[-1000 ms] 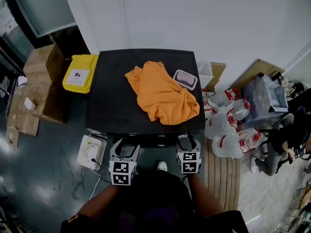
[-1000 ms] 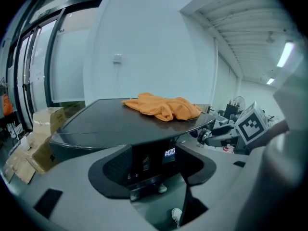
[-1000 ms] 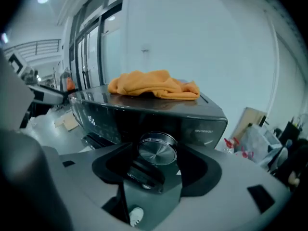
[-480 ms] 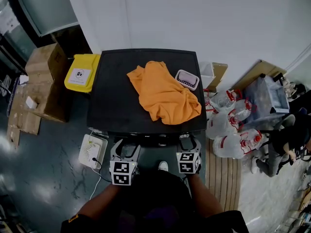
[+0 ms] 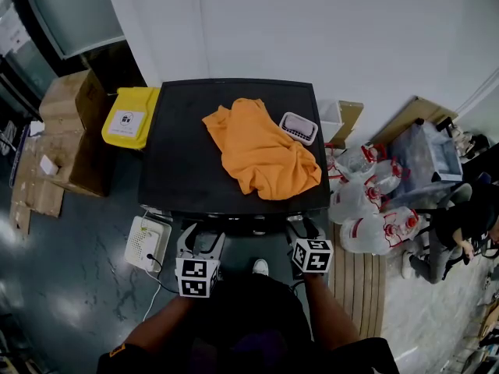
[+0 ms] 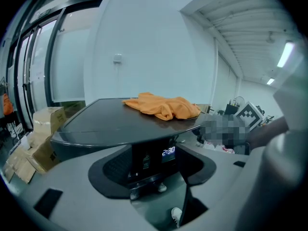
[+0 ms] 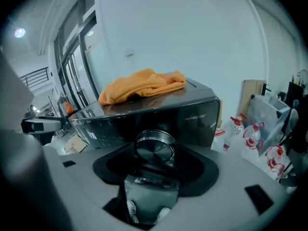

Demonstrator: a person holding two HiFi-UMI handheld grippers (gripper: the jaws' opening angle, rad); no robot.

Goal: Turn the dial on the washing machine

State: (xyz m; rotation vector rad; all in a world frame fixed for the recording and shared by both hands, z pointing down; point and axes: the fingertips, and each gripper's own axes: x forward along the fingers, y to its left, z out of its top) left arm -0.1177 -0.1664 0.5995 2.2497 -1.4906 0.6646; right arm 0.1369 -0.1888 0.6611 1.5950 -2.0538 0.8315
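A cluttered back-room workspace, like a test lab or storeroom. A washing machine [image 5: 195, 162] stands against a bare white wall [image 5: 312, 29] on a polished dark floor [image 5: 78, 287]. Stacked cardboard boxes [image 5: 66, 104], a yellow bin [image 5: 129, 118] and plastic bags of bottles [image 5: 362, 209] flank it, under strip lights [image 6: 285, 54].

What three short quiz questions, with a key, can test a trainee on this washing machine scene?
1. True or false: the orange cloth lies on top of the washer.
2. What stands between the right gripper's jaws? A) the dial B) a cup C) nothing
3. Fill in: the left gripper, jaws apart, faces the lit ____.
Key: 1 true. 2 A, the dial. 3 display.
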